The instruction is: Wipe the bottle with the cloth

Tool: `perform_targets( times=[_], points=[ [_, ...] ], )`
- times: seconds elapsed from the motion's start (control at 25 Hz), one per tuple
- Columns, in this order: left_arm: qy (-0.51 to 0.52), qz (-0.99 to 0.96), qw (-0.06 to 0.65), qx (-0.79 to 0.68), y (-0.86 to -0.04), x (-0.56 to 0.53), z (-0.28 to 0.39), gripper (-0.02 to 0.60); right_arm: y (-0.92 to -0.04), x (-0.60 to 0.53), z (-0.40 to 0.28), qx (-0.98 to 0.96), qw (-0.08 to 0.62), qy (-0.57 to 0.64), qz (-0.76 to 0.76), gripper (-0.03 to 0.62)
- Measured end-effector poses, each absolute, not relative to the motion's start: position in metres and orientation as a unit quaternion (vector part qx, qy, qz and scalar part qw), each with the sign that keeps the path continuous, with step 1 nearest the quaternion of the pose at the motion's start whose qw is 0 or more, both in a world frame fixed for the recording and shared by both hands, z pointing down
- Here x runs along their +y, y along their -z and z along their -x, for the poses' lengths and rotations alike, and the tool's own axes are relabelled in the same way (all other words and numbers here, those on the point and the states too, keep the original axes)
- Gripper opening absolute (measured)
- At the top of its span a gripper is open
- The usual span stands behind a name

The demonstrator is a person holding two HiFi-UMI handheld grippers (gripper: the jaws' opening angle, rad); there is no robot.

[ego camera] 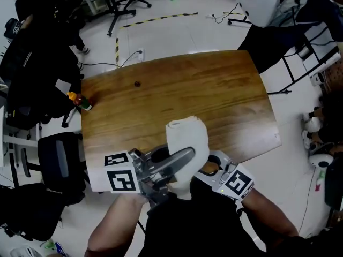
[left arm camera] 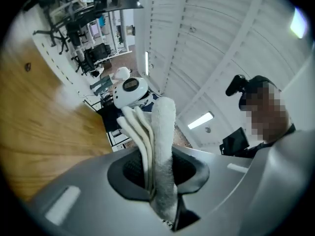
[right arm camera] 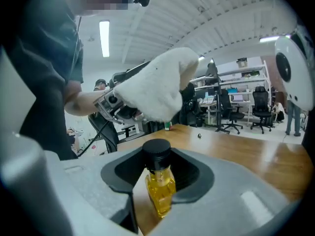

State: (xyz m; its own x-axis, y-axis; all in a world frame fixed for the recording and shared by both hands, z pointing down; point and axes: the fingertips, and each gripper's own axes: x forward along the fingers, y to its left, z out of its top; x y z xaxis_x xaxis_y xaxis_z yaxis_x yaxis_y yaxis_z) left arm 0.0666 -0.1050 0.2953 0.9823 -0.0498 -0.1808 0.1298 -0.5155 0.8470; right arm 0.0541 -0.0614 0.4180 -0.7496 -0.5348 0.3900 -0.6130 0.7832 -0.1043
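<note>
Right gripper view: my right gripper (right arm camera: 157, 173) clamps the yellow-liquid bottle (right arm camera: 160, 191) at the table's (ego camera: 187, 90) near edge, my left gripper (left arm camera: 160, 176) pinches the folded white cloth (left arm camera: 163, 124) above it, apart, so I judge the wiping remains.

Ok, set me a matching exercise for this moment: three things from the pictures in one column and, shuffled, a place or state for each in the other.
Things
1. cloth
2. black-capped bottle
3. small orange-topped bottle

Places or states
A. near the left edge of the table in the head view, with nothing holding it
B. clamped between the jaws of the left gripper
C. clamped between the jaws of the right gripper

Pairs: 1-B; 2-C; 3-A
</note>
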Motion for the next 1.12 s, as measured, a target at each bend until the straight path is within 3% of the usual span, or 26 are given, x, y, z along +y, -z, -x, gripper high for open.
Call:
perform_targets(
  times=[0.2, 0.4, 0.76, 1.0, 1.12],
  points=[
    [0.07, -0.822, 0.565, 0.007, -0.336, -0.088, -0.085, 0.101, -0.418, -0.058, -0.052, -0.926, 0.17, -0.112, -0.318, 0.147],
    [-0.019, -0.882, 0.463, -0.081, -0.376, -0.088, -0.079, 0.103, -0.418, -0.05, -0.054, -0.928, 0.176, -0.1, -0.314, 0.147],
    [-0.111, -0.942, 0.271, -0.163, -0.374, -0.098, -0.061, 0.103, -0.419, -0.05, -0.056, -0.927, 0.168, -0.1, -0.321, 0.147],
    [-0.123, -0.924, 0.252, -0.261, -0.38, -0.118, 0.019, 0.103, -0.427, -0.051, -0.062, -0.92, 0.167, -0.101, -0.341, 0.147],
    [-0.064, -0.911, 0.304, -0.27, -0.366, -0.112, 0.055, 0.104, -0.426, -0.056, -0.063, -0.916, 0.164, -0.103, -0.352, 0.147]
  ],
)
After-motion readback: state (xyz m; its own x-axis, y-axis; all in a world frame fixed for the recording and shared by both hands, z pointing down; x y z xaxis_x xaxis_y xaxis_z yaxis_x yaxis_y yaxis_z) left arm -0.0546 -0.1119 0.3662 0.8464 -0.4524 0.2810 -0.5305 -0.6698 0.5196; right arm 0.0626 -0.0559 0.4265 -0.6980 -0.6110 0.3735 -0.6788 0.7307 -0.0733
